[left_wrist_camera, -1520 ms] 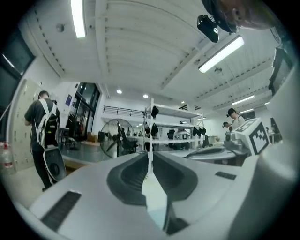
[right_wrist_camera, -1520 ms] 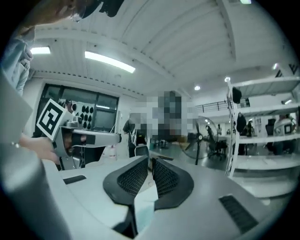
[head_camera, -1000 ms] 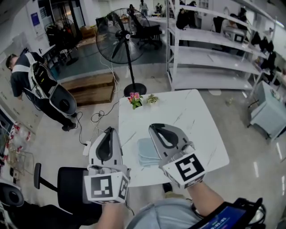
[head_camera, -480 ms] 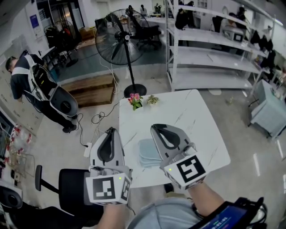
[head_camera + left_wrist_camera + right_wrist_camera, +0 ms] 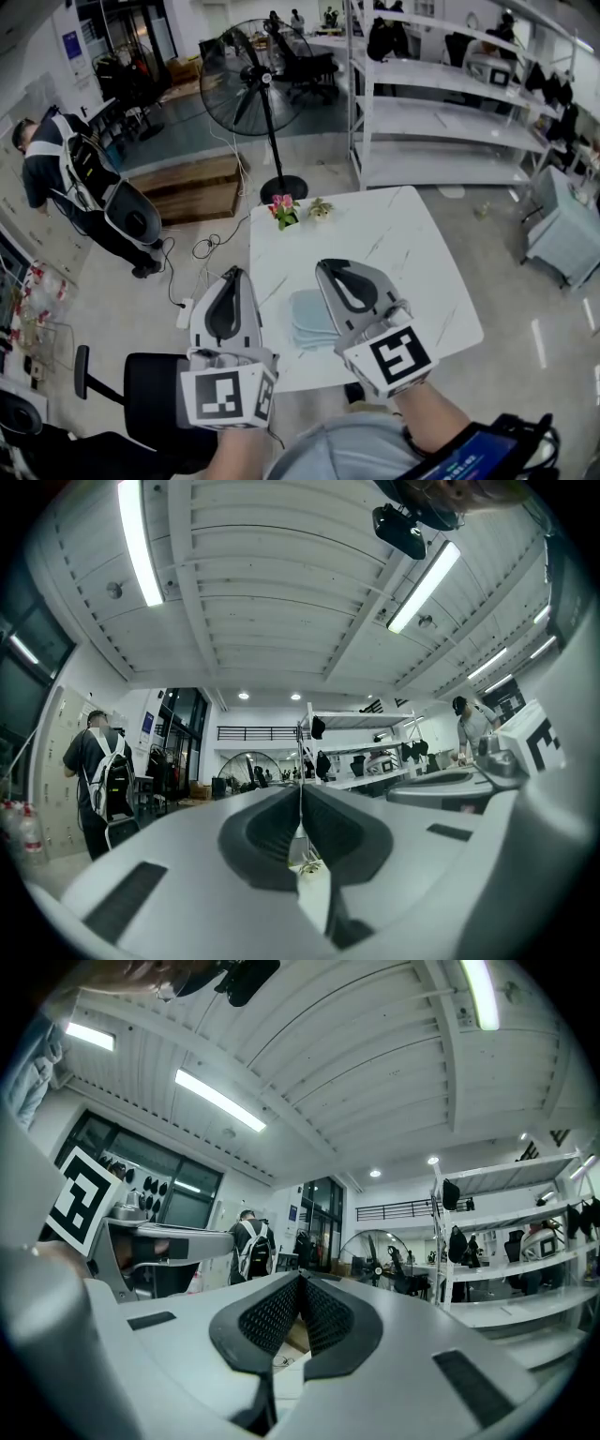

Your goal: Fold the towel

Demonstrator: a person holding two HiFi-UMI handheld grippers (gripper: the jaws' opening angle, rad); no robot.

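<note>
A pale blue-grey towel [image 5: 307, 317], folded into a small stack, lies near the front edge of the white marble table [image 5: 412, 253]. My right gripper [image 5: 330, 266] hovers over the towel's right part and hides some of it; its jaws are shut with nothing between them [image 5: 299, 1281]. Over the table's left edge my left gripper [image 5: 231, 273] is held level, also shut and empty [image 5: 300, 794]. Both grippers point out across the room, above the tabletop.
Two small flower pots [image 5: 284, 210] stand at the table's far left corner. A standing fan [image 5: 255, 84] and white shelving [image 5: 450, 112] lie beyond it. A black office chair [image 5: 141, 394] is at my left. A person with a backpack [image 5: 75, 178] stands further left.
</note>
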